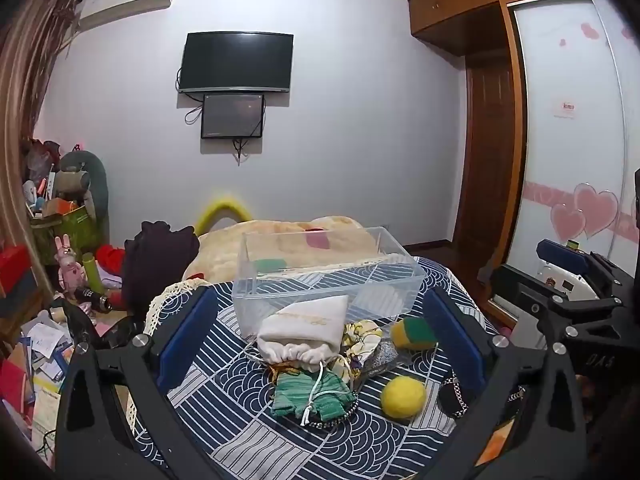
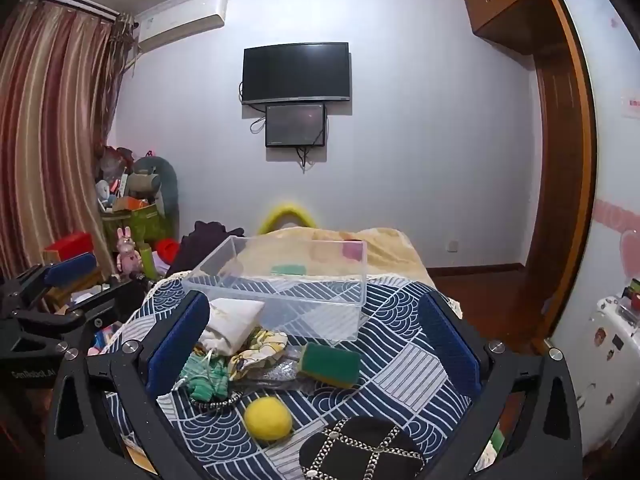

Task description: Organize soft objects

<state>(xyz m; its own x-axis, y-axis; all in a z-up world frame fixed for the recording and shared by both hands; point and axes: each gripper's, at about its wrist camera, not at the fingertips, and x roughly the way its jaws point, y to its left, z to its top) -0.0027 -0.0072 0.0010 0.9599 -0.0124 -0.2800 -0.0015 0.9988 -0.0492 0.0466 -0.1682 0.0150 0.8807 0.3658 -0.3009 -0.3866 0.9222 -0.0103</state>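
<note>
- Left gripper hangs over the bed with its jaws spread wide, holding nothing.
- Right gripper is likewise wide apart and empty.
- A clear bin sits on the patterned quilt.
- Just before it lie a white pouch, green cloth, sponge and yellow ball.
- A black chained bag lies nearest, beside the ball.

Home bedroom. A bed is lying under a patterned blue cover; a television is hanging on the far wall, striped curtains at left, a wooden wardrobe at right.
</note>
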